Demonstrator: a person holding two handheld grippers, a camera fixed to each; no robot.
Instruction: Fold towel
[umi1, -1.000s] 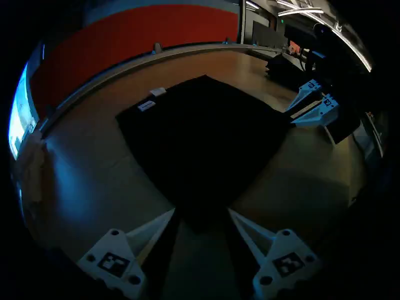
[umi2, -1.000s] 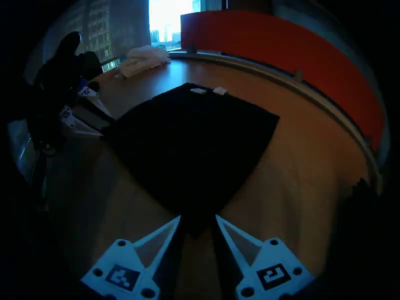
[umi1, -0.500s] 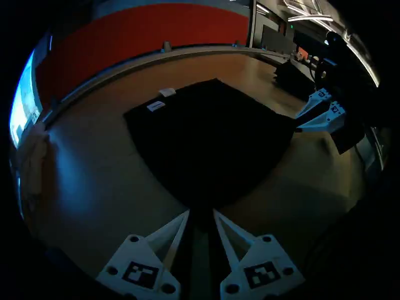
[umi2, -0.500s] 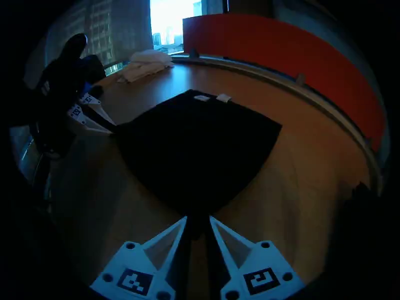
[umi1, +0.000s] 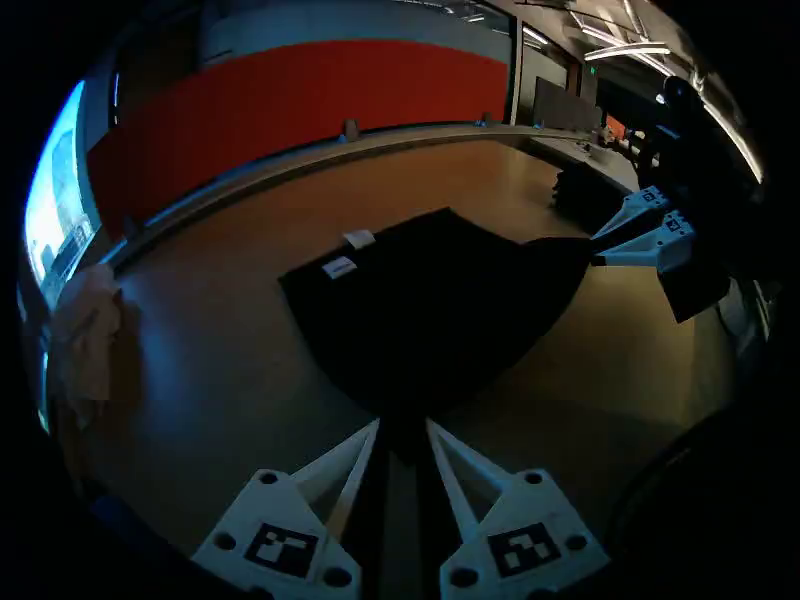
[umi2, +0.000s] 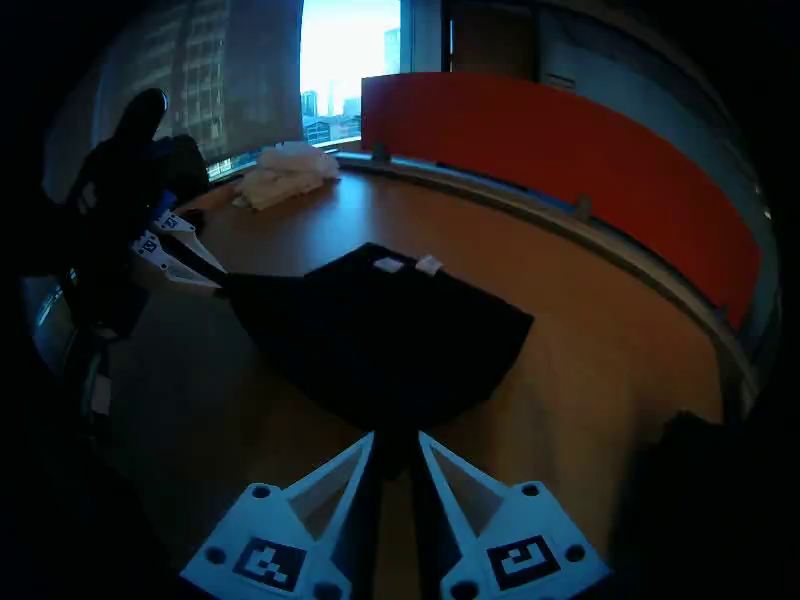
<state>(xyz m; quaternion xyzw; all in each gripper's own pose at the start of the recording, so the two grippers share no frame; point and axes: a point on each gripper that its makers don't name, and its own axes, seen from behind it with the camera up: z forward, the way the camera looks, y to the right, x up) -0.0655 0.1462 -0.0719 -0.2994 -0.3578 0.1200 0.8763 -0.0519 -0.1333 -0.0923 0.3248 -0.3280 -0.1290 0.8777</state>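
Observation:
A black towel (umi1: 430, 300) with two small white tags lies on the wooden table, its near corners raised off the surface. In the left gripper view my left gripper (umi1: 402, 440) is shut on one near corner. Farther off at the right of that view, my right gripper (umi1: 600, 245) pinches the other corner. In the right gripper view the towel (umi2: 385, 330) spreads ahead, and my right gripper (umi2: 395, 450) is shut on its near corner. My left gripper (umi2: 215, 280), held by a dark-sleeved hand, grips the corner at the left.
A red partition (umi2: 560, 150) runs along the table's far edge. A pile of pale cloth (umi2: 285, 170) lies near the window; the pale cloth (umi1: 85, 330) also sits at the left. Bare wooden table (umi1: 220, 340) surrounds the towel.
Both grippers closed on the towel's near corners and rose, lifting that edge; the towel now looks smaller and farther in both views.

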